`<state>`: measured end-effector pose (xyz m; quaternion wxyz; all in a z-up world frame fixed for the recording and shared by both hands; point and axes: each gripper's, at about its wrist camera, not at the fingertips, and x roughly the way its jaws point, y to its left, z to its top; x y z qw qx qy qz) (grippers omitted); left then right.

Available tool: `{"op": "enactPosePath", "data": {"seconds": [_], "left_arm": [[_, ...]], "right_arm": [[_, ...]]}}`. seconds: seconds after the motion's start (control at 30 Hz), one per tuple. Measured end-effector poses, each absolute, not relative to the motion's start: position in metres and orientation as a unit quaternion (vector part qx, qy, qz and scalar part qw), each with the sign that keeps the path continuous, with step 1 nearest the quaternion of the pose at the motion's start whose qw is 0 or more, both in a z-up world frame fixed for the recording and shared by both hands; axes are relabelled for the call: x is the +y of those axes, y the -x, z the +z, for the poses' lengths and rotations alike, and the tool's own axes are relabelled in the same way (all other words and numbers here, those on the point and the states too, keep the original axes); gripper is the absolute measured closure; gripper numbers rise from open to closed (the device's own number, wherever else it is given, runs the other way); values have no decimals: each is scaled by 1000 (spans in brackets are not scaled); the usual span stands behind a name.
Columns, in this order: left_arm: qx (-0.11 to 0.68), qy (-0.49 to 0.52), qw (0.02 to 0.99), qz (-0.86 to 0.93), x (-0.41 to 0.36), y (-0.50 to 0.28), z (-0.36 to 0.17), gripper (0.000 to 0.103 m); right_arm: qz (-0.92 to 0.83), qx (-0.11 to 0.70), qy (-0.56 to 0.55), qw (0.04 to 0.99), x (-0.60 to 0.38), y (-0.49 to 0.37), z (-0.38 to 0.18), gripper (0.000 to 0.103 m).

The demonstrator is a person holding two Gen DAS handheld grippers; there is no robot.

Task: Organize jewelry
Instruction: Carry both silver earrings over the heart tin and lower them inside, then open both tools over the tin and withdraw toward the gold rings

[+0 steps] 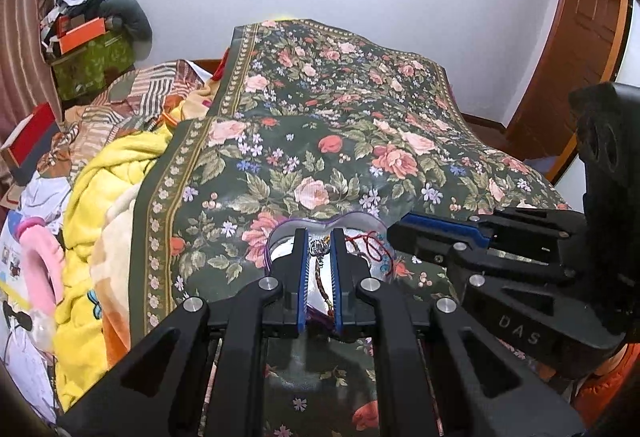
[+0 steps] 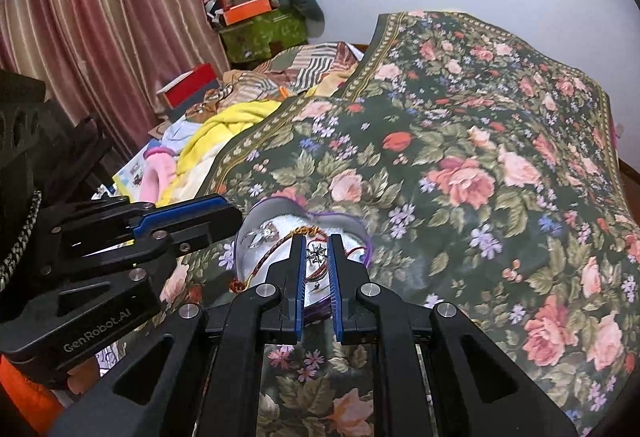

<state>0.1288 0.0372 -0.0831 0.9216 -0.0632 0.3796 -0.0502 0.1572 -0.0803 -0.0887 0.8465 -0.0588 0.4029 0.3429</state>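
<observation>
A clear heart-shaped box [image 1: 362, 223] with a purple rim and white lining lies on the floral bedspread. It holds a silver ring [image 1: 318, 248], a braided cord and a red string [image 1: 374, 243]. My left gripper [image 1: 319, 237] hovers over the box, jaws a narrow gap apart around the ring and cord, not clearly pinching them. In the right wrist view the same box [image 2: 280, 211] holds a silver ring [image 2: 262, 235], a star-shaped pendant [image 2: 317, 252] and the braided cord [image 2: 260, 264]. My right gripper [image 2: 316, 242] hovers over the pendant, jaws narrowly apart.
The floral bedspread [image 1: 340, 109] covers the bed. Yellow and patterned blankets [image 1: 100, 189] and a pink ring cushion [image 1: 38, 257] lie to the left. Boxes and clutter [image 2: 256, 17] stand by the curtain. A wooden door [image 1: 580, 49] is at the right.
</observation>
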Motion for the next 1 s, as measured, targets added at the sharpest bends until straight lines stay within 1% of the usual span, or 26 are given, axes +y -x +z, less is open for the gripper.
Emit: {"op": "enactPosePath", "data": {"seconds": [0.33, 0.67, 0.77, 0.83, 0.93, 1.0], "left_arm": [[400, 82, 911, -61, 41, -135, -99, 94], [402, 85, 910, -60, 43, -134, -99, 94], [400, 84, 911, -53, 44, -133, -96, 94], [399, 85, 912, -50, 46, -132, -94, 94], [398, 85, 913, -45, 47, -130, -91, 94], [396, 83, 913, -42, 47, -129, -88, 94]], "right_arm": [[357, 420, 74, 831, -68, -149, -105, 94], [371, 431, 79, 819, -66, -146, -109, 93], [366, 433, 80, 820, -66, -146, -108, 84], [360, 429, 79, 825, -69, -145, -105, 75], [349, 418, 72, 835, -77, -145, -97, 68], [340, 412, 70, 842, -83, -145, -91, 68]]}}
